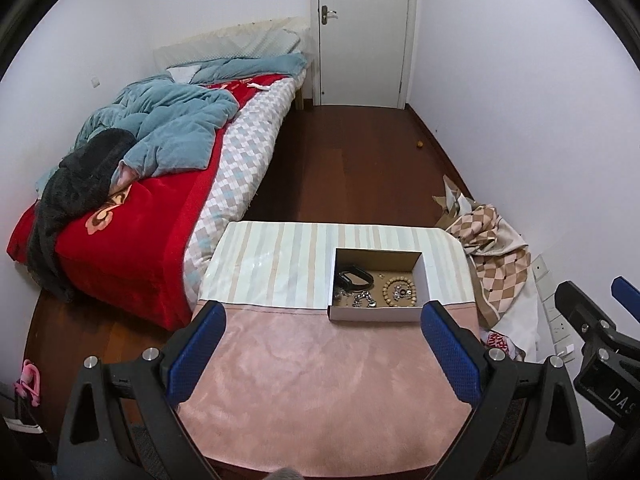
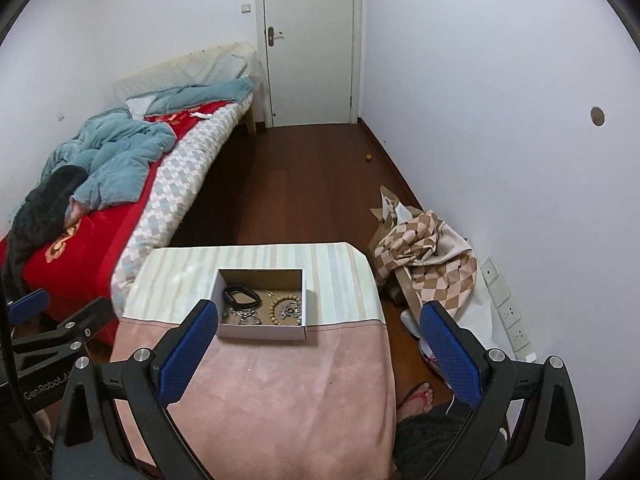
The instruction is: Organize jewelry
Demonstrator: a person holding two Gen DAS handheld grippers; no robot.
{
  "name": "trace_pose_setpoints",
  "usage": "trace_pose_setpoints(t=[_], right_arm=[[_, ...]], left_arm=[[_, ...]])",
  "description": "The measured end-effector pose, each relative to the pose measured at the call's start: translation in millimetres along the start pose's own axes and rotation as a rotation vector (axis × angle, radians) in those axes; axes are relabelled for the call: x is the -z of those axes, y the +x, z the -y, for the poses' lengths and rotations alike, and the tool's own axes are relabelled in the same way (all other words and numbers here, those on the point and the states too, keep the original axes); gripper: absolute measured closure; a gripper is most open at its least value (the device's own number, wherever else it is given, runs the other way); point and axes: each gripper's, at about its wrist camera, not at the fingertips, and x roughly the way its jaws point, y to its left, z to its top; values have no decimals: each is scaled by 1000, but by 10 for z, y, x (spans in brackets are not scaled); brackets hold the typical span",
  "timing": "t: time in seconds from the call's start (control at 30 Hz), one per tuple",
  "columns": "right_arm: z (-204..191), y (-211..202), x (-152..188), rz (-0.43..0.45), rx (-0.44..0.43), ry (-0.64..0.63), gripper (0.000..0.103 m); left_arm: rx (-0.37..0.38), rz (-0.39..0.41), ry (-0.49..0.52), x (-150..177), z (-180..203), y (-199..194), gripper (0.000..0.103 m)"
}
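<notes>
The left gripper (image 1: 323, 322) is held above the near, pink-covered part of a small table (image 1: 312, 380), its two blue-padded fingers (image 1: 196, 350) spread wide apart with nothing between them. The right gripper (image 2: 318, 322) is held the same way, fingers (image 2: 450, 354) wide apart and empty, over the table's near right edge. In the left wrist view, the right gripper's black body is seen at the far right.

Beyond both grippers, an open white cardboard box (image 1: 376, 314) is set on the table, straddling the line where the pink cloth meets a striped cloth (image 1: 280, 252) that covers the far half. The box lies toward the table's right side. Jewelry is gathered inside it: a black band (image 1: 355, 276) at the far left, a loop of wooden beads (image 1: 400, 291) toward the right, and a tangle of silver chain pieces (image 1: 362, 300) along the near side. The pink cloth in front of the box is bare.

To the left of the table, a bed (image 1: 132, 208) is seen with a red cover, a rumpled blue quilt and a dark garment. To the right, a checkered cloth (image 2: 424, 256) is heaped on the wooden floor against the white wall. A closed white door (image 2: 308, 40) stands at the far end. A foot (image 2: 420, 396) in a red sandal is visible below the right gripper.
</notes>
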Motion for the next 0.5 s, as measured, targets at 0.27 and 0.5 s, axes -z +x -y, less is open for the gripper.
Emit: trace_pose_setpoints(t=[0.27,0.5], right_arm=[[22,-326,45,23,-15,3,0],[85,-390,71,15,-12,12,0]], left_arm=[[12,11,1,79,40,-238,3],[19,-6,6,114,92,-246,3]])
